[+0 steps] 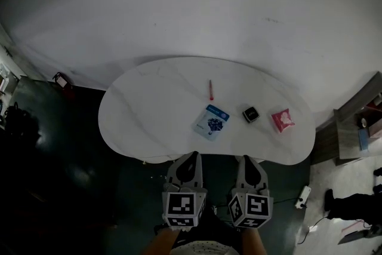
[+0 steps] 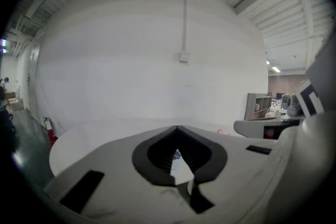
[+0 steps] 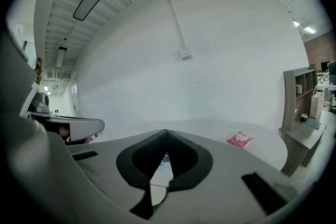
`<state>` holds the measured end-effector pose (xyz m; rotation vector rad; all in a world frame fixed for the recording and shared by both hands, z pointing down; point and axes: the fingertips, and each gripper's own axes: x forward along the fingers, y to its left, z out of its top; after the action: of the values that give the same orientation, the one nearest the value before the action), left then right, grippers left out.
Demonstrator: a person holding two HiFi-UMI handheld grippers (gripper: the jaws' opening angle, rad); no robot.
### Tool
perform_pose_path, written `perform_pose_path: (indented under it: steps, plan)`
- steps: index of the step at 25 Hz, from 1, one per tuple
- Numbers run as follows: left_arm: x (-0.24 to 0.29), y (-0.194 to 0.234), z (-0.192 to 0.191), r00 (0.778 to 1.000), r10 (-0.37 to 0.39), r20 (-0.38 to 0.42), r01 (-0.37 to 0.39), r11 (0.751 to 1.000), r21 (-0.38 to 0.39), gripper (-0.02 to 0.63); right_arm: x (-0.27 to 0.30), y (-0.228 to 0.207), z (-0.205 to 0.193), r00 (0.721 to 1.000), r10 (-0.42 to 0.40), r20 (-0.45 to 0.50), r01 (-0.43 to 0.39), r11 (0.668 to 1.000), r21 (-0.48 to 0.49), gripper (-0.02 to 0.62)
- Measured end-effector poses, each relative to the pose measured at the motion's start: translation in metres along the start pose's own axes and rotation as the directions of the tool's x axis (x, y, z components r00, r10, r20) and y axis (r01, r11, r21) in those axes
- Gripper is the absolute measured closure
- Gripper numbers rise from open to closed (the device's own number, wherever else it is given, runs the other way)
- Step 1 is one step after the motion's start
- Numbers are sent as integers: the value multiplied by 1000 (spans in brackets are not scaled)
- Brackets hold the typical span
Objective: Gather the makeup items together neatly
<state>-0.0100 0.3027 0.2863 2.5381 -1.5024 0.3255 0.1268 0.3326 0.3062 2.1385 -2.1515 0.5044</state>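
Note:
On the white oval table (image 1: 149,104) lie a thin red stick (image 1: 210,90), a blue and white packet (image 1: 211,121), a small black compact (image 1: 250,114) and a pink packet (image 1: 282,120). The items lie spread apart across the table's right half. My left gripper (image 1: 192,156) and right gripper (image 1: 246,158) hover side by side at the table's front edge, short of every item. Both are shut with nothing held. In the left gripper view the left gripper (image 2: 177,127) has its jaws meeting at the tip. The right gripper (image 3: 167,130) looks the same, with the pink packet (image 3: 240,139) ahead to its right.
A grey shelf unit (image 1: 364,122) stands right of the table. A red fire extinguisher (image 1: 61,80) sits by the wall at the left. A white power strip (image 1: 302,196) lies on the dark floor, and a person's legs (image 1: 352,206) show at the far right.

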Motion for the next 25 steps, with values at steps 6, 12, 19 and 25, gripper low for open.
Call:
perform_pose_path:
  steps: [6,12,19,25]
  plan:
    - [39,11,5,999,-38,-8,38,999,-6,588,40,-6,9,999,-33,-1,33,999,-7,592]
    - [79,46,10,999,-25,-21,25,1000,-19,588,91,0,13,999,-33,-21,33,999,-7,592]
    - [120,98,12,999,19,-49,-21,999,-47,587,156,25,20,999,10,-52,-11,1000,-23,592]
    - [158,136,11,996,27,-80,-32,997,-68,588,206,33,20,996,7,-91,-8,1000,-18,592]
